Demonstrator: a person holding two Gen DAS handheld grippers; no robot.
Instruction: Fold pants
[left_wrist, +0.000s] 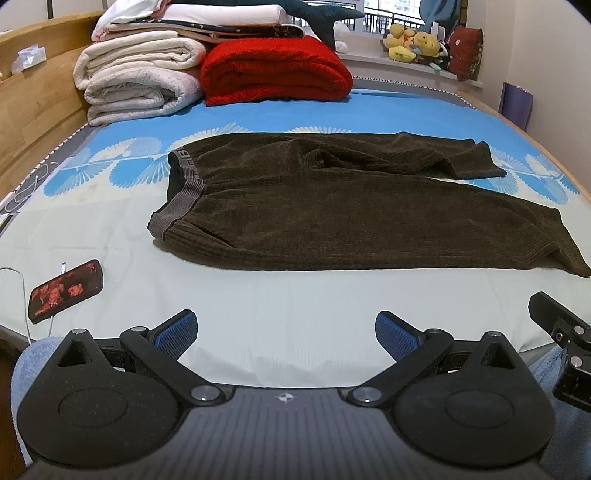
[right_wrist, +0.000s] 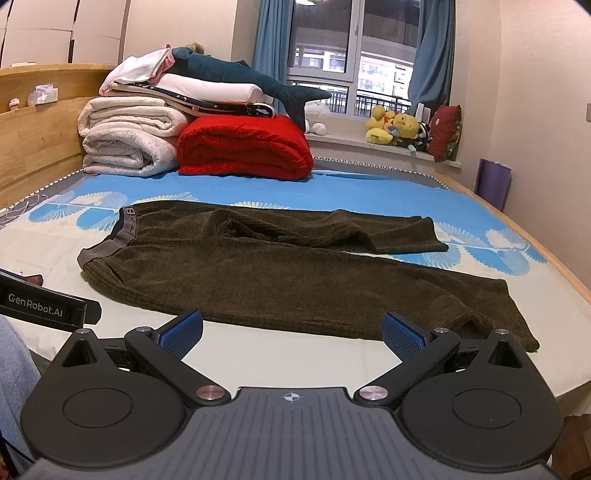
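Pants (left_wrist: 332, 206) lie flat and unfolded on the bed (left_wrist: 258, 332), dark brown ribbed fabric, grey elastic waistband (left_wrist: 181, 199) toward the left, legs running out to the right. Far leg (left_wrist: 424, 155) sits on the blue patterned part of the sheet, with its hem end turned back; near leg (left_wrist: 443, 236) is on the pale part, cuff at the right edge of the left wrist view. The two legs split apart toward the cuffs, touching near the crotch.

Left gripper (left_wrist: 286, 334) hovers above the pale sheet on the near side of the pants, jaws spread wide, nothing between the blue pads (left_wrist: 177, 332). It is well short of the fabric.

Right gripper (right_wrist: 293, 334) is also spread wide and holds nothing. In the right wrist view its blue pads (right_wrist: 402, 336) line up with the near edge of the near leg; whether they touch the cloth cannot be told. Part of it shows at the right edge of the left wrist view.

Phone (left_wrist: 66, 290) with a lit screen lies on the sheet to the left of the left gripper, a white cable beside it. Red blanket (left_wrist: 277, 70) and a stack of white folded blankets (left_wrist: 136, 85) sit at the far end of the bed, against the wooden headboard (left_wrist: 33, 99). Plush toys (right_wrist: 395, 129) sit on the windowsill.
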